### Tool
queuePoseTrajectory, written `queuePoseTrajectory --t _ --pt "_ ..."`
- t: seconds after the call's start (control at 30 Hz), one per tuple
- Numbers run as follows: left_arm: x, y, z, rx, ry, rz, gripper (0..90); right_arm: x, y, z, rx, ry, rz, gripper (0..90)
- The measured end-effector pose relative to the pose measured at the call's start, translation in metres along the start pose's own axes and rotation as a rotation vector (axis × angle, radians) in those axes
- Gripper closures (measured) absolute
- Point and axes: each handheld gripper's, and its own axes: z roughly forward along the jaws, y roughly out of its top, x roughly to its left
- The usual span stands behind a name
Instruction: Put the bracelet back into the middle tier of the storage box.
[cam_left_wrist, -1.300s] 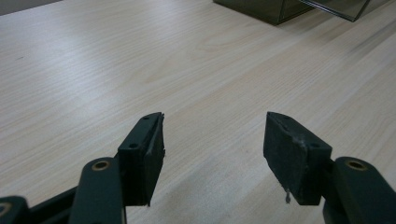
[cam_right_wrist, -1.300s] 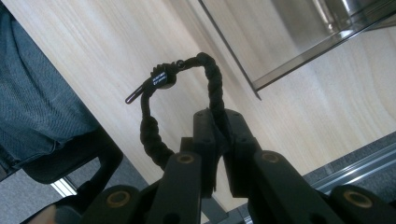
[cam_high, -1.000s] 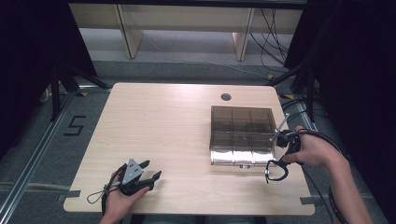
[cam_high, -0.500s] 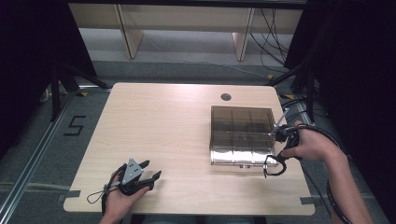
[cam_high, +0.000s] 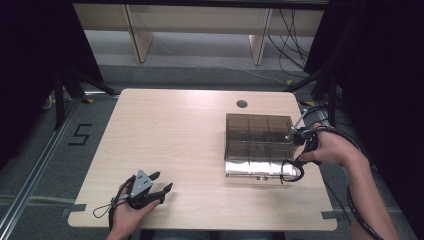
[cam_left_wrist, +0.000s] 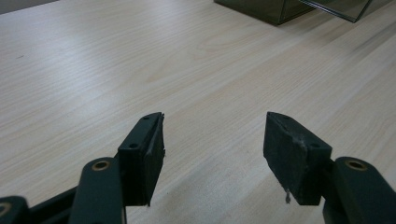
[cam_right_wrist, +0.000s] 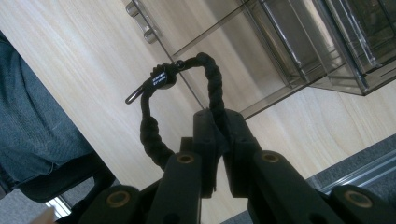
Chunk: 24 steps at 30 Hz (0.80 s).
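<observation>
- High view: the wooden table (cam_high: 190, 145) carries a smoky clear compartment box (cam_high: 257, 145) on its right half, toward the right edge.
- The person's right hand (cam_high: 332, 149) holds the right gripper (cam_high: 295, 165) just beside the box's near right corner; a black braided loop (cam_high: 291, 171) hangs from it, close to the box's near wall. Whether loop and box touch cannot be told from here.
- The left hand (cam_high: 131, 212) rests the left gripper (cam_high: 161, 184) on the near left part of the table, well apart from the box, its jaws spread with nothing between them.
- A round cable hole (cam_high: 242, 104) sits at the far edge of the table.
- Left gripper view: the left gripper (cam_left_wrist: 212, 140) stands released, its two black pads (cam_left_wrist: 292, 154) wide apart over bare wood; a corner of the box (cam_left_wrist: 280, 9) shows far off at the top.
- Right gripper view: the right gripper (cam_right_wrist: 219, 126) is clenched on the black braided loop (cam_right_wrist: 149, 135), which arches up from the pinched jaws and ends in a small black tag with a metal clip (cam_right_wrist: 159, 81).
- Beyond the loop lies the box (cam_right_wrist: 299, 51), its dividers showing through the clear walls and its clear latch (cam_right_wrist: 142, 23) at the top left.
</observation>
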Motion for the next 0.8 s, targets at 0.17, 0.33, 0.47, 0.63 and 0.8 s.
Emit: queuePoseTrajectory --t 0.17,0.33,0.47,0.63,0.8 --pt "-0.0004 -0.0003 0.0004 -0.002 -0.003 -0.015 38.0 -0.0012 0.0017 -0.0002 -0.002 -0.001 0.005 85.3" --pt "0.0003 -0.0001 -0.0001 -0.004 -0.003 -0.002 38.0 -0.0028 0.0038 -0.0004 -0.007 -0.01 0.012 85.3" --pt "-0.0003 -0.0003 0.0004 -0.002 -0.003 -0.017 37.9 -0.0052 0.0056 -0.0012 -0.015 -0.018 0.002 85.3" --pt "-0.0005 -0.0003 0.0005 0.0 -0.002 -0.014 37.9 -0.0092 0.0072 -0.0021 -0.03 -0.016 0.003 85.3" --pt "0.0001 0.0 -0.0001 0.0 0.0 0.0 37.9 -0.0084 0.0078 -0.0016 -0.038 -0.017 0.019 85.3"
